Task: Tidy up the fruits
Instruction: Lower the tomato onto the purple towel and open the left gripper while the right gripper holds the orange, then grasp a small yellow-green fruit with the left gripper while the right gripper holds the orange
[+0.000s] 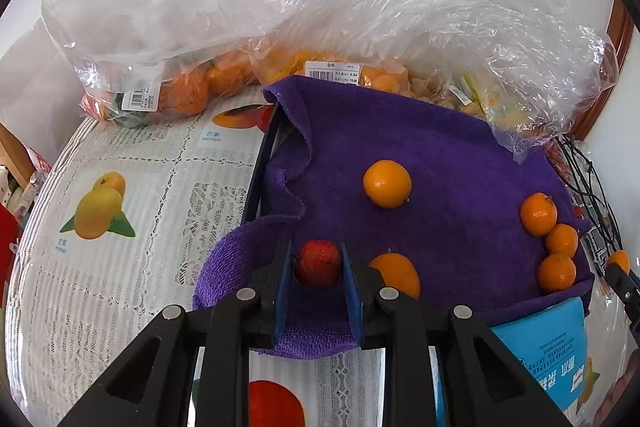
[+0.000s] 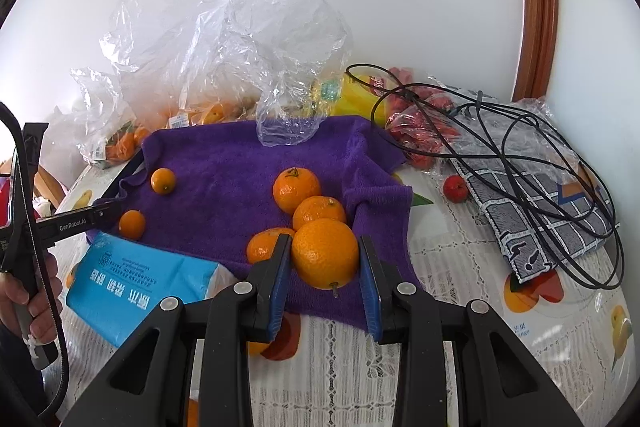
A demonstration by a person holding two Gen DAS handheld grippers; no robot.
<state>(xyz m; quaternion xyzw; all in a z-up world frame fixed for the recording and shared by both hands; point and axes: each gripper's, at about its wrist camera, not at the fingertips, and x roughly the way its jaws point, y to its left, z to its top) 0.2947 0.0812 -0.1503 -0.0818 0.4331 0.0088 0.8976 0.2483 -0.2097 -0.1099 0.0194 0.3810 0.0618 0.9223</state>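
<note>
Two fruits are held at once. A small red fruit [image 1: 318, 263] is clamped between the blue pads of the left gripper [image 1: 318, 267], whose jaws stand nearly together on it. A large orange [image 2: 325, 253] is clamped between the pads of the right gripper [image 2: 325, 259], whose jaws are set somewhat wider, stem end turned down.

Both fruits are carried just above the near edge of a purple towel [image 1: 440, 155] spread over a dark tray. The step in hand is judged to be transport: each fruit is being brought to its own kind. A spot for each must be chosen next, the fruit lowered until it rests, and only then released, since round fruit is likely to roll on the soft cloth.

Just beyond the right jaws, three mandarins [image 2: 296, 189] are seen touching one another. Farther to the left of them, two smaller oranges [image 2: 163, 180] lie well apart on the towel. One more small red fruit [image 2: 455, 188] lies off the towel to the right, near a tangled black cable [image 2: 520, 155].

Beyond the towel, clear plastic bags [image 1: 192, 27] are piled, several with fruit inside; their number cannot be told. One blue tissue pack [image 2: 132, 283] lies at the towel's near left corner.
</note>
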